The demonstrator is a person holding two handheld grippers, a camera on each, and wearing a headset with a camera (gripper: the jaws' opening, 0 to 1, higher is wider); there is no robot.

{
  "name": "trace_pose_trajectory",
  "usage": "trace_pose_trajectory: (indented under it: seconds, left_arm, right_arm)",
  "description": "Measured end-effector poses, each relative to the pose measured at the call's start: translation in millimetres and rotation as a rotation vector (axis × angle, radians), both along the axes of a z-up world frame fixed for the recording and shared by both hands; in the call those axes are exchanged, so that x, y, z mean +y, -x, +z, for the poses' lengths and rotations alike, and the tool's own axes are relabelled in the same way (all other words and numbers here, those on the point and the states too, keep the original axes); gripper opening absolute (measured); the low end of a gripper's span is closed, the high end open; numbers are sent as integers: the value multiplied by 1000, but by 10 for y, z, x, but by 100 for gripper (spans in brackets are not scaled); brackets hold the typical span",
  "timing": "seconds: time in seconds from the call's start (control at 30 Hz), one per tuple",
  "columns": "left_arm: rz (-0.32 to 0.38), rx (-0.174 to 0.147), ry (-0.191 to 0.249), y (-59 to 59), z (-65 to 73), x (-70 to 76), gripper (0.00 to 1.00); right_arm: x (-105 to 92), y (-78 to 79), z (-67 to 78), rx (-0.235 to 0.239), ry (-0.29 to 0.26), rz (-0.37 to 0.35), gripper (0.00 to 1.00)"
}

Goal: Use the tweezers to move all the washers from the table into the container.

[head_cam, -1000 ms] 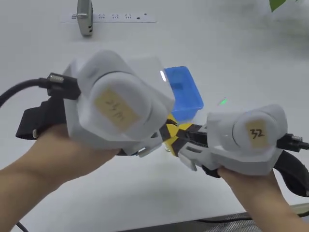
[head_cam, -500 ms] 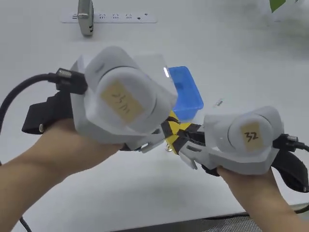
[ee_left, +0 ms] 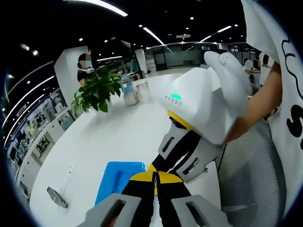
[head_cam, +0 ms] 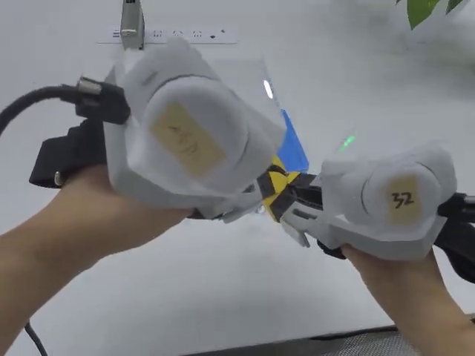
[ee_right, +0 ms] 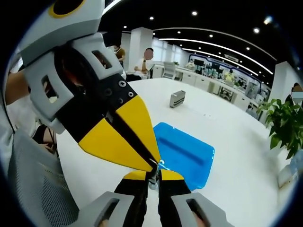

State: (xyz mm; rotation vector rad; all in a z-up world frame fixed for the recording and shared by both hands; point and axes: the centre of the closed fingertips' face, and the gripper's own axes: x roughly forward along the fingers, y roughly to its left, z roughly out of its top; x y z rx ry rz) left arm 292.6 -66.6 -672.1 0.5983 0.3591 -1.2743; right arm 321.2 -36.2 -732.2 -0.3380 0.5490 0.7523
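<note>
— In front of the blue container (head_cam: 297,152), what were your hands at?

— Both grippers met there, tip to tip, just on the near side of it. My left gripper (ee_left: 155,177) had its fingers (ee_left: 141,179) pressed together; whether anything sat between them I could not tell. My right gripper (ee_right: 153,178) had its fingers (ee_right: 136,176) pinching what I took for the tweezers (ee_right: 152,182), a thin grey sliver too small to be sure of. The left tips came down right against the right ones.

— And what had changed in the last second?

— My left gripper had risen and tipped toward my head, so its body covered more of the container than before, and just a strip of blue showed beside it. The right one had barely shifted, and the tips had stayed together throughout.

— What did that mean for the job?

— As I judged it, I was still settling the tool between the two grippers and had not yet begun picking. The container lay on the tabletop (head_cam: 223,297), just beyond the fingertips. The washers I could not place, because my gripper bodies hid the tabletop on the near side of the container.
</note>
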Motion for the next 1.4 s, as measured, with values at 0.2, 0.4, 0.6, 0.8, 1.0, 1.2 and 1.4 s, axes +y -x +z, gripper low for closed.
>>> trace_pose_trajectory:
  seconds: [0.2,0.4,0.6,0.8,1.0,1.2,1.4]
  left_arm:
    - [39,-54,49,-162,177,-14,0]
    - [72,-80,60,-364,174,-1,0]
    - [92,-66,47,-509,-29,-12,0]
    - [105,-48,33,-579,-176,-22,0]
    - [116,-28,21,-621,-278,-18,0]
    - [117,-31,-2,-633,-337,9,0]
    - [112,-29,-22,-610,-372,17,0]
  right_arm:
    - [8,-235,214,-66,-13,-12,3]
    - [46,-451,207,-93,-1,-5,3]
    - [47,-569,14,-73,24,0,3]
    - [20,-617,-141,-43,39,0,3]
    - [-7,-643,-269,-26,75,10,3]
    - [-2,-647,-318,-17,84,5,4]
    - [4,-625,-363,2,74,-6,4]
